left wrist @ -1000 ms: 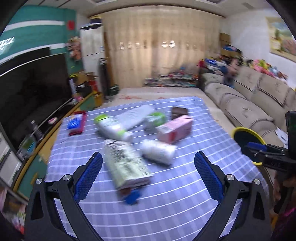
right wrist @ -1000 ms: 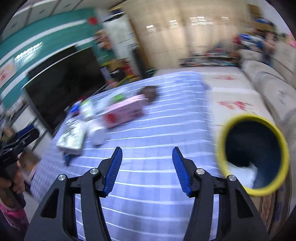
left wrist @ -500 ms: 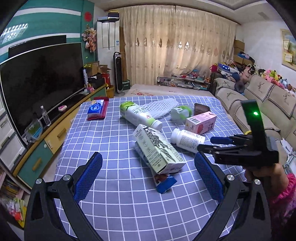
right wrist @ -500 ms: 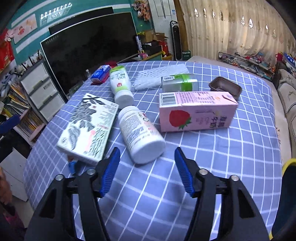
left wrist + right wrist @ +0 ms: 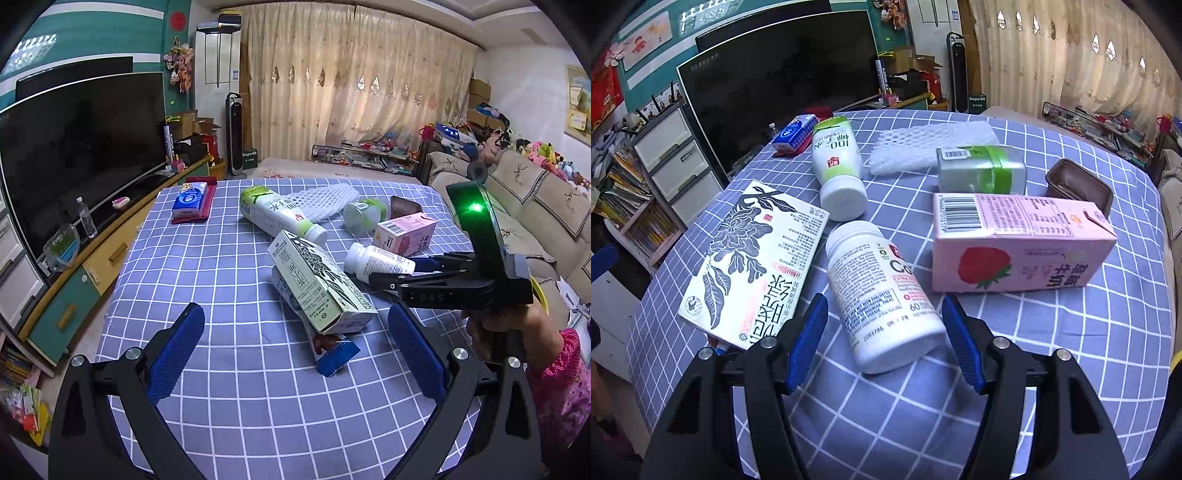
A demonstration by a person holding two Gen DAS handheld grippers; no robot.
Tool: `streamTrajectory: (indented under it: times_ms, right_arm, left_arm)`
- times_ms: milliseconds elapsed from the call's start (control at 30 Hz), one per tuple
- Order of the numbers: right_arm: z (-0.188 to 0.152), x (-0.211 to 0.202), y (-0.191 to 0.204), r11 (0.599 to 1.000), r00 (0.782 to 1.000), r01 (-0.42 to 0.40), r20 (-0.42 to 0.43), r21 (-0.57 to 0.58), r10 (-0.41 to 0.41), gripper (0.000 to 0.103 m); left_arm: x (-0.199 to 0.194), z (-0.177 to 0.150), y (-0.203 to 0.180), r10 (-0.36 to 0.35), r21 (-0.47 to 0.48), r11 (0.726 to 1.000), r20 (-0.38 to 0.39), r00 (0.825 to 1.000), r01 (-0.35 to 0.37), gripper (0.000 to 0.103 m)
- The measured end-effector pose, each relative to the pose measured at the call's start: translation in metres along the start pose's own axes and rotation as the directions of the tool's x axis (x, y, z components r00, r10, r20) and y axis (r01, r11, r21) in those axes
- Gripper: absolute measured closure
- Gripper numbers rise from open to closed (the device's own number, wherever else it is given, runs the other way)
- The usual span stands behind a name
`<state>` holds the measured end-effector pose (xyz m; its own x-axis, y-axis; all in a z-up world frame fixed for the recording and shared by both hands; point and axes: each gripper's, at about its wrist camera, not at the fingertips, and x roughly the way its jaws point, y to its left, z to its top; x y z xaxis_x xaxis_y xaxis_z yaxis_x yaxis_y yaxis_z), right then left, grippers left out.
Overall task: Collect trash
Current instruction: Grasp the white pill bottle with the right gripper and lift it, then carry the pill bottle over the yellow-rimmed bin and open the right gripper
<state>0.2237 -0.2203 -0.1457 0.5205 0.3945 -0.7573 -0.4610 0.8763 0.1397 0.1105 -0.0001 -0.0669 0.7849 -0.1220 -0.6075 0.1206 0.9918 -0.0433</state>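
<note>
Trash lies on a blue checked tablecloth (image 5: 229,266). A white pill bottle (image 5: 882,299) lies on its side, its base between the open fingers of my right gripper (image 5: 886,339), not gripped; it also shows in the left wrist view (image 5: 376,260). Beside it lie a black-and-white carton (image 5: 753,266), a pink strawberry milk carton (image 5: 1019,247), a green-and-white drink bottle (image 5: 836,162), a green-banded jar (image 5: 980,170), white foam netting (image 5: 931,146) and a brown tray (image 5: 1078,184). My left gripper (image 5: 295,350) is open and empty, short of the carton (image 5: 317,284) and a blue wrapper (image 5: 334,352).
A blue tissue pack (image 5: 190,199) lies at the table's far left. A TV (image 5: 74,147) on a low cabinet stands left of the table, a sofa (image 5: 535,206) right. A yellow bin rim (image 5: 539,291) shows behind the right gripper's handle.
The right gripper has swung from the yellow bin to the table and closed in on the white pill bottle. The left gripper has held nearly still.
</note>
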Motion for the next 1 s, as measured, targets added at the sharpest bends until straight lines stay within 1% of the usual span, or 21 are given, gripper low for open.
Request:
streamTrajectory:
  times_ms: [67,133,233,300,533,667,733,833,900,967,1000]
  right_arm:
    - [0.000,0.002,0.002,1.000,1.000,0.003,-0.006,-0.001,-0.003,0.050]
    - [-0.002,-0.001,0.002,1.000,1.000,0.008,-0.001,0.007,-0.008,0.051]
    - [-0.006,-0.012,0.000,0.999,1.000,0.004,0.028,0.037,-0.005,0.052]
    - [-0.012,-0.023,-0.002,0.998,0.999,-0.005,0.045,0.057,0.002,0.058]
    - [-0.035,-0.063,-0.009,0.993,0.995,-0.017,0.095,0.114,0.006,0.058]
    - [-0.051,-0.091,-0.013,0.990,0.989,-0.008,0.145,0.138,-0.013,0.058]
    - [-0.061,-0.111,-0.020,0.986,0.982,0.000,0.184,0.166,-0.031,0.058]
    - [-0.079,-0.141,-0.043,0.969,0.967,0.051,0.231,0.240,-0.108,0.058]
    - [-0.088,-0.157,-0.061,0.951,0.954,0.105,0.240,0.290,-0.179,0.058]
    - [-0.100,-0.172,-0.085,0.919,0.935,0.175,0.232,0.353,-0.267,0.058]
    - [-0.108,-0.179,-0.101,0.894,0.924,0.209,0.218,0.395,-0.312,0.058]
  left_arm:
    - [0.001,0.000,-0.001,0.000,0.003,1.000,-0.002,1.000,0.000,0.005]
    - [0.001,0.000,-0.002,0.002,0.004,1.000,-0.002,1.000,-0.002,0.005]
    - [0.002,0.000,-0.003,0.003,0.004,1.000,-0.003,1.000,-0.003,0.005]
    - [0.002,0.000,-0.003,0.001,0.005,1.000,-0.003,1.000,-0.001,0.005]
    - [0.007,-0.002,-0.012,-0.007,0.015,1.000,-0.018,1.000,0.008,0.005]
    - [0.008,-0.002,-0.016,-0.006,0.023,1.000,-0.022,1.000,0.006,0.005]
    - [0.010,-0.002,-0.018,-0.003,0.025,1.000,-0.027,1.000,0.004,0.005]
    - [0.012,-0.003,-0.020,0.001,0.028,1.000,-0.036,0.999,0.000,0.005]
    - [0.014,-0.004,-0.021,0.002,0.026,1.000,-0.043,0.999,0.000,0.005]
    - [0.017,-0.005,-0.022,0.003,0.022,1.000,-0.051,0.999,-0.002,0.005]
    - [0.019,-0.005,-0.022,0.003,0.018,1.000,-0.054,0.999,-0.002,0.005]
